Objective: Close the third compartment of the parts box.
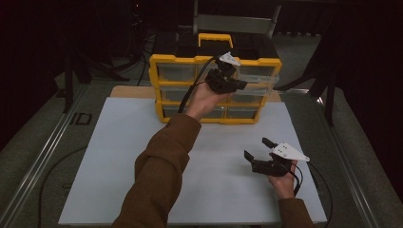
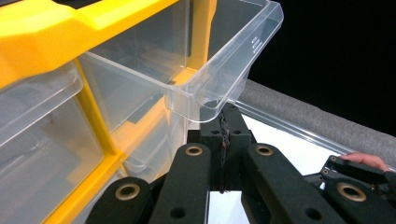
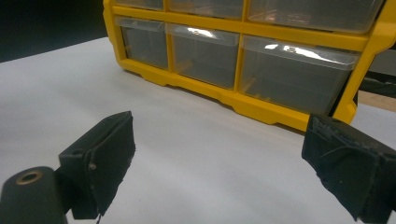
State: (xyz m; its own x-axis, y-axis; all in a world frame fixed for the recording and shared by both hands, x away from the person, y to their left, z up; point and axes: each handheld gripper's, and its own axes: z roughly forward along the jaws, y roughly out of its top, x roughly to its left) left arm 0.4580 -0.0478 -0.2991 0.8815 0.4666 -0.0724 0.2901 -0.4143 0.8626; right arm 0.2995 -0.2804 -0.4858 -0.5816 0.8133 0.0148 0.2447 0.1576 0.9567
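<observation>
My sleeves [image 1: 159, 175] are brown, a thick soft fabric that bunches into folds along the forearm and ends at the wrist. My left hand-held gripper [image 1: 240, 84] is matte black, topped with a pale grey three-cornered plate, and a black cable trails from it. Its flat link bars carry brass-coloured ringed rivets and small round holes. My right hand-held gripper [image 1: 256, 148] is the same black build with the same grey plate, dotted with small screws, and a looping black cable. Its fingertips [image 3: 109, 158] wear rough, dark, slightly frayed padding.
</observation>
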